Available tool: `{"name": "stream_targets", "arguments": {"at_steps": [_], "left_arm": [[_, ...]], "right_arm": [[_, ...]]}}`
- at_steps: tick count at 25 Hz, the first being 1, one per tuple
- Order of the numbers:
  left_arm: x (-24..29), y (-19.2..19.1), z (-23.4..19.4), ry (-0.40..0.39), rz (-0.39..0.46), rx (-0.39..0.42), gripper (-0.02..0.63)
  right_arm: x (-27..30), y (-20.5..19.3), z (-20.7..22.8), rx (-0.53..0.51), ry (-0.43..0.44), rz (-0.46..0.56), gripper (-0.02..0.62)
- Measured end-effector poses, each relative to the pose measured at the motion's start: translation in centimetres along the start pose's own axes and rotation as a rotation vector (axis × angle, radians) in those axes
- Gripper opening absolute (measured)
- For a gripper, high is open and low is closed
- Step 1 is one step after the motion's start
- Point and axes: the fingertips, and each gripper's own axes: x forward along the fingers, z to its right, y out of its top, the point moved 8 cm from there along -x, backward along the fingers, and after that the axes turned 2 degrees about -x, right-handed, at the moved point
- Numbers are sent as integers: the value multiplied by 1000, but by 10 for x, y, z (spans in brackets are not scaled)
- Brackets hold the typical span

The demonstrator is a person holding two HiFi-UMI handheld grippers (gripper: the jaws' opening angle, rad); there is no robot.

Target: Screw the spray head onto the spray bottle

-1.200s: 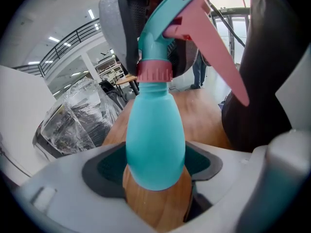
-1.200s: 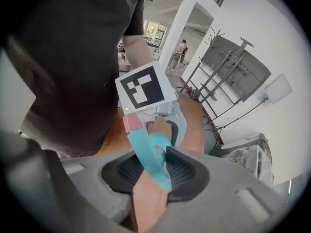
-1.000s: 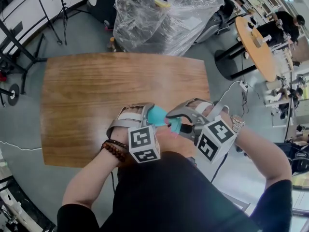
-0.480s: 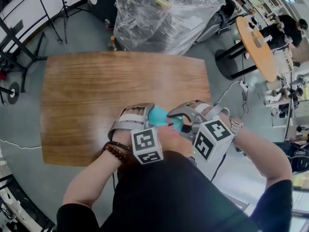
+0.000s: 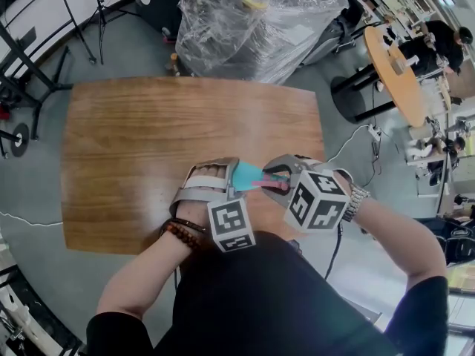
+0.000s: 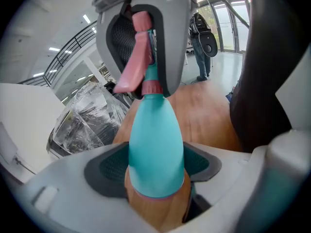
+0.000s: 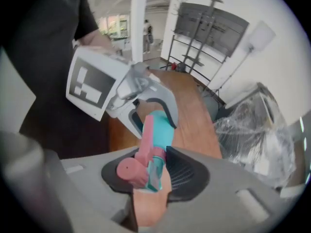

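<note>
Here the whole move turns on one line: the long axis of the teal, tapering plastic spray bottle [image 6: 155, 144] runs straight from the left gripper [image 6: 153, 166] to the right gripper [image 7: 150, 174], with the neck pointing at the right one. In the head view that axis lies almost level, across the person's front, above the near edge of the brown wooden table [image 5: 148, 139].

The left gripper is clenched wide on the bottle's fat lower body, one pad on each side. The right gripper is clamped on the pink plastic spray head [image 7: 138, 166], round its nozzle end, so it is the nearer of the two to the joint.

The head sits on the neck with its pink collar touching the bottle's narrow top, and its long trigger hangs alongside. Whether the thread is fully home cannot be told.

As I judge it, any further tightening means rolling the right gripper about that shared axis while the left one holds the body against the twist.
</note>
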Motion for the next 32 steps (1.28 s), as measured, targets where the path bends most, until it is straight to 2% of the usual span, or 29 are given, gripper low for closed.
{"name": "stream_targets", "arguments": {"at_steps": [2, 4, 8, 9, 10, 11, 14, 16, 21, 26, 28, 30, 31, 32], "left_arm": [[-1, 0, 1, 11, 6, 15, 364], [-2, 0, 2, 26, 12, 33, 364], [-4, 1, 0, 61, 33, 51, 362], [-5, 2, -2, 68, 35, 53, 362], [-5, 3, -3, 70, 37, 54, 362], [-4, 4, -3, 63, 39, 50, 362], [-3, 5, -1, 23, 54, 9, 362], [-4, 6, -1, 10, 75, -24, 362], [-6, 8, -7, 10, 124, -75, 362], [-7, 0, -12, 27, 149, -101, 362], [-7, -4, -14, 28, 160, -117, 364], [-7, -7, -17, 29, 173, -126, 363], [-7, -8, -19, 28, 179, -128, 363], [-8, -10, -20, 27, 184, -129, 364]], "right_arm": [[-1, -6, 9, 222, 67, 49, 120], [0, -16, 19, 489, 154, 102, 120], [3, -41, 34, 1159, 400, 252, 121], [3, -48, 36, 1299, 443, 275, 121], [3, -54, 36, 1393, 459, 282, 121], [2, -58, 36, 1439, 452, 279, 123], [2, -53, 35, 1396, 428, 307, 124], [0, -48, 35, 1338, 398, 324, 167], [-10, -47, 34, 1278, 381, 362, 241], [-33, -53, 29, 1178, 347, 379, 263], [-41, -56, 28, 1088, 315, 353, 266], [-51, -57, 26, 954, 253, 320, 265], [-58, -54, 25, 845, 196, 300, 265], [-66, -50, 24, 694, 119, 272, 265]]}}
